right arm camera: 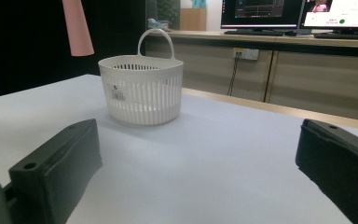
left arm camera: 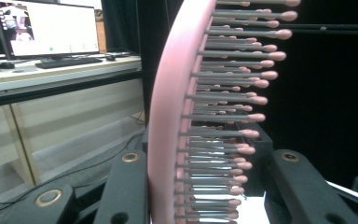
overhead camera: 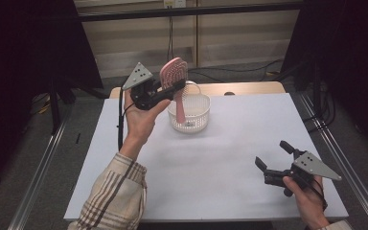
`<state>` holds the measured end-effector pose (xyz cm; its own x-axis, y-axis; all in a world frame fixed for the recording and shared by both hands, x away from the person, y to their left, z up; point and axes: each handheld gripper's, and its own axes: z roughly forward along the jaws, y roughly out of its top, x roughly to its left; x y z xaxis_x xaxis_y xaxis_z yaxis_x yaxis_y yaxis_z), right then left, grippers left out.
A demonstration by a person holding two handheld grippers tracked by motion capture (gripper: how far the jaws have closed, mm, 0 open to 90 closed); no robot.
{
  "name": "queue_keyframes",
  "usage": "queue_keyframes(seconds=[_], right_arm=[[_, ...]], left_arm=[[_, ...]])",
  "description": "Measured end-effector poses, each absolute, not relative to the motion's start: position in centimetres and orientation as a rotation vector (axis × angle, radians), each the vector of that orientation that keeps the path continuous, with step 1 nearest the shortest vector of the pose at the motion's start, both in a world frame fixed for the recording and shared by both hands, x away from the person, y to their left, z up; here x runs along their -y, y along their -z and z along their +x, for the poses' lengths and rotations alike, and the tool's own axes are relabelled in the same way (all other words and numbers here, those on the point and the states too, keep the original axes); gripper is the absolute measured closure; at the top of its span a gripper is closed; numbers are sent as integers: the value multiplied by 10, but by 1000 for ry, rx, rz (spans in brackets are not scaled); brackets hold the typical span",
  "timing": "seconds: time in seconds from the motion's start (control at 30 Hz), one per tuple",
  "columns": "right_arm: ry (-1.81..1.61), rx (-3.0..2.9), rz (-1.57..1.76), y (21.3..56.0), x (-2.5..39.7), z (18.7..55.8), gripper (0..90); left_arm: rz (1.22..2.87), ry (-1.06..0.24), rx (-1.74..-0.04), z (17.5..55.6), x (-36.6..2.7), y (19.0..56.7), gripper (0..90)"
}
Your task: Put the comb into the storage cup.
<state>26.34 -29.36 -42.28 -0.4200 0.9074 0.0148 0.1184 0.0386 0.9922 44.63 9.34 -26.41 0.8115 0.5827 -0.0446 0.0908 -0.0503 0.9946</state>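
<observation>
Up close, the left gripper view shows the pink hairbrush (left arm camera: 177, 121) bristles clamped between that gripper's jaws, detail the high view loses. From above, the left gripper (overhead camera: 165, 91) holds the brush raised, its handle hanging just over the white slotted basket (overhead camera: 199, 117) below it. Whether anything lies in the basket I cannot tell. The right gripper (overhead camera: 273, 155), jaws apart, hovers low over the tabletop (overhead camera: 230, 153), well apart from the basket.

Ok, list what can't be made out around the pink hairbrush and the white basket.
- Inside of the basket: hidden by its own wall in the right gripper view, too small in the high view.
- Hairbrush: head cut off by the top edge in the left gripper view.
- Basket label: print too small.
- Left hand-held gripper: grip point hidden by its body in the high view.
</observation>
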Motion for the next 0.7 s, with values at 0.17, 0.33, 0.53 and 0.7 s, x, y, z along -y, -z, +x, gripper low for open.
queue_keyframes(seconds=[0.17,0.33,0.53,0.7], right_arm=[[-1462,-1629,1049,422,293,263,1],[-1464,-1632,1047,423,293,263,1],[-1465,-1630,1050,423,293,263,1],[-1460,-1643,1041,423,293,264,1]], left_arm=[[1589,-453,-573,457,-88,263,631],[1583,-476,-591,470,-83,264,631],[1568,-499,-617,485,-79,267,631],[1578,-517,-623,492,-76,272,631]])
